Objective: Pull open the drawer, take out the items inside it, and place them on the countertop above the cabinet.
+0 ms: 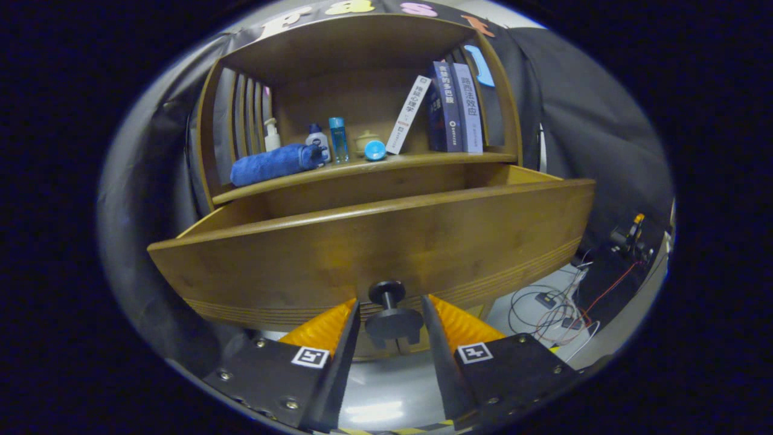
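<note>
A wooden cabinet stands against dark cloth, its bench carrying a rolled blue towel, small bottles and books. The drawer is pulled out below it. The tool has its fingers apart, flanking the black knob at twelve o'clock without gripping it.

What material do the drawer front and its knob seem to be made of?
Drawer front: apparently wood, brown with a satin finish; faint grain and carved grooves show along its lower edge. Knob: dark and smooth, maybe metal or plastic. It sits between the tongs, which look open.
</note>
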Tool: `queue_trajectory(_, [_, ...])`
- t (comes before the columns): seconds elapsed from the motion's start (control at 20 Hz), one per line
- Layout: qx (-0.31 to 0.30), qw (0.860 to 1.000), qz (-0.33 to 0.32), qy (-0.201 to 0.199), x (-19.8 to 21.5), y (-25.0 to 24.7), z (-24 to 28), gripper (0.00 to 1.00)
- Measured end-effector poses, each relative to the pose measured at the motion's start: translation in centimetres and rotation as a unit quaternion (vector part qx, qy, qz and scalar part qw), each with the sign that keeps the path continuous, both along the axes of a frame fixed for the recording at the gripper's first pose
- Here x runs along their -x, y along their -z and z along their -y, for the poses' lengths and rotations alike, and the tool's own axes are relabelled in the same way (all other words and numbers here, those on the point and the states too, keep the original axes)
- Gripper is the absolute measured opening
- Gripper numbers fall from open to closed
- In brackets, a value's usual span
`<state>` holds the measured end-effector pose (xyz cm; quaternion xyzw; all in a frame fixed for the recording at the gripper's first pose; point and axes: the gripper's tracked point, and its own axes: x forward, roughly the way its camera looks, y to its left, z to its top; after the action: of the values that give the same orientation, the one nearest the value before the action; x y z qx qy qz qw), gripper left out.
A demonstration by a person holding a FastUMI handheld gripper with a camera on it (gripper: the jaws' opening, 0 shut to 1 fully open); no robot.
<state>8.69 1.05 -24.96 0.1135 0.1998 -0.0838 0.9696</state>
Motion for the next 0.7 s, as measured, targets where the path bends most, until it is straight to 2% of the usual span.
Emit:
queue_trajectory(0.25, [0.013,1.000,0.008,0.001,-0.8,-0.1,0.2,0.62])
queue_trajectory(0.4, [0.013,1.000,0.026,0.011,-3.2,-0.9,0.3,0.63])
queue_trajectory(0.7, [0.010,1.000,0.010,0.006,-7.0,-0.3,0.1,0.58])
